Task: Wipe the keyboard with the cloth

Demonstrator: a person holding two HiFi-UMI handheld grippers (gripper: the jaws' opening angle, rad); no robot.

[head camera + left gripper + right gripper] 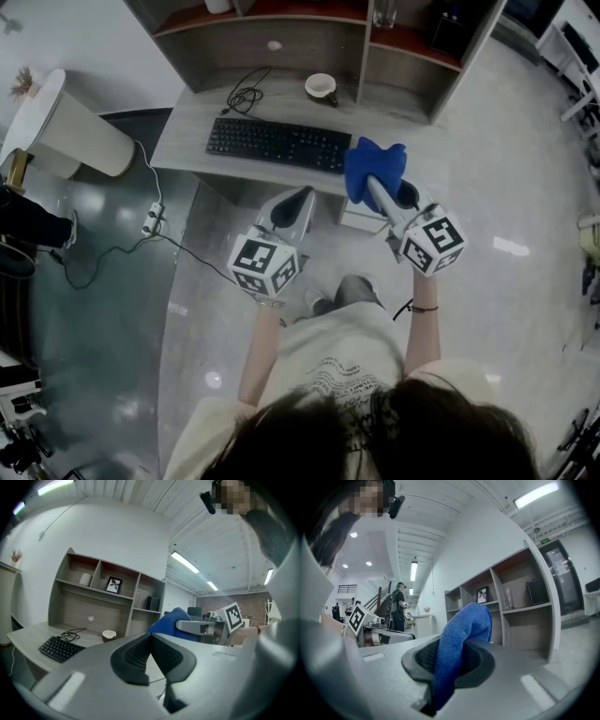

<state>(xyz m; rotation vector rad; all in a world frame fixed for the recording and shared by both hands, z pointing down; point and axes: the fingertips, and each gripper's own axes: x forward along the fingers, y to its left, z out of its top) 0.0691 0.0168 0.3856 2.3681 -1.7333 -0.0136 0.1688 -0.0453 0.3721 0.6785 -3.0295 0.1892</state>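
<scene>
Two tools are up in front of the person, and only one carries anything: the right tool (382, 190), right of centre in the head view, has its jaws clamped on a blue cloth (373, 161) that bunches up out of the pads. The left tool (298, 202), just below centre, has its jaws pressed together with nothing between them. The cloth hangs in the air near the right end of the black keyboard (277, 143), which lies across the upper middle of the frame on the grey counter (187, 141). From the left gripper view the cloth looks raised off the counter, not touching the keys, so wiping seems not to have started and the whole keyboard is left to do. The keyboard sits close to the counter's front edge, so strokes toward the person have little margin. Behind it, a coiled cable (246, 94) and a cup (321, 86) stand apart from the keys, with the back of the shelves (309, 42) beyond. Bare counter lies to the keyboard's left; an upright shelf panel closes off the right side.
</scene>
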